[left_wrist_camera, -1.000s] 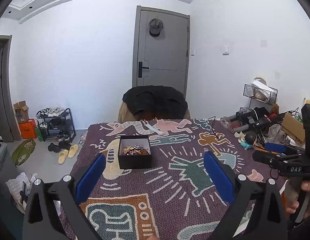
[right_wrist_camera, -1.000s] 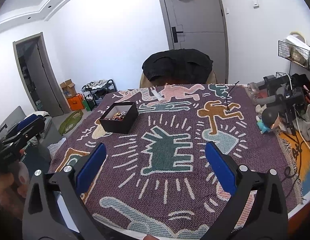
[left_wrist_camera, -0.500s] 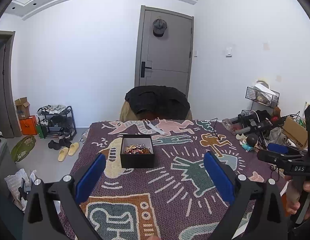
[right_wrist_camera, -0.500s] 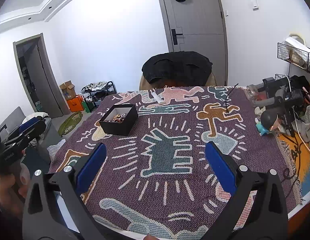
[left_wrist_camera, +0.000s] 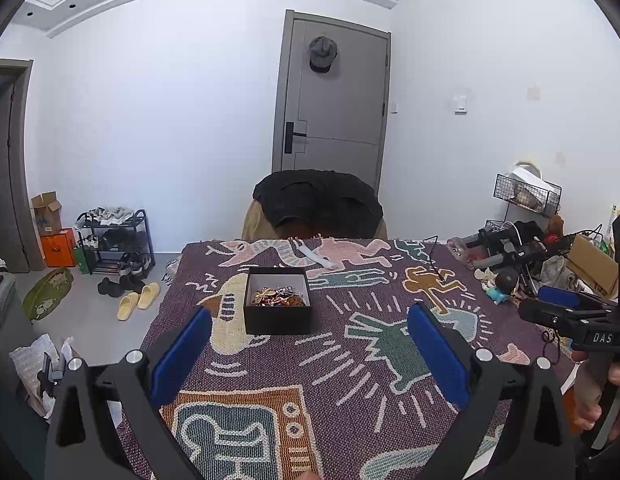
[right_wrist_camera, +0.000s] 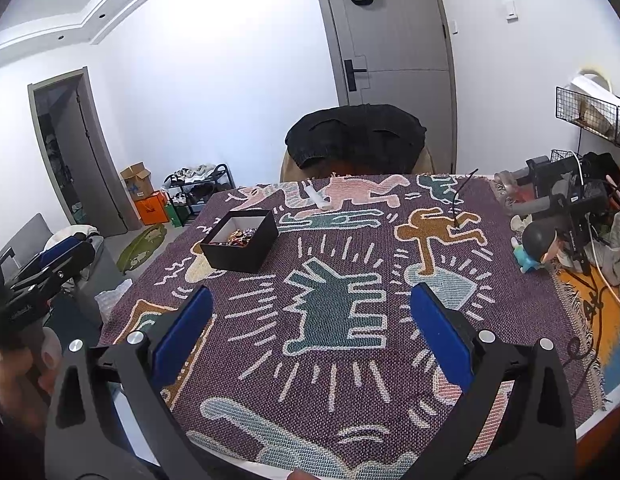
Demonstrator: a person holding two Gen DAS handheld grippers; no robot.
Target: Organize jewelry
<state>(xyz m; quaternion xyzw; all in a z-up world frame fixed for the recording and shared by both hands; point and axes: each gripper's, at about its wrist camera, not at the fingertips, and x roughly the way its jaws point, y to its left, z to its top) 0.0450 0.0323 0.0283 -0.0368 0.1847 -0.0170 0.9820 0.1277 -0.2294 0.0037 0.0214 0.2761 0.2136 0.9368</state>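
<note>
jewelry [left_wrist_camera: 278, 297] heaped in black box [left_wrist_camera: 277, 317], far-left of table [right_wrist_camera: 510, 312] | left gripper [left_wrist_camera: 310, 356], right gripper [right_wrist_camera: 312, 338] spread wide, empty | box nearer in left view than a second ago: approach likely

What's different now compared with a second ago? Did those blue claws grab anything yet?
Nothing grabbed yet. The left gripper has swung slightly, so the black box of jewelry now sits closer to the middle of its view instead of off to the left. The right gripper has barely shifted. Both stay wide open and empty above the patterned cloth; the box and white strip have not moved.
</note>
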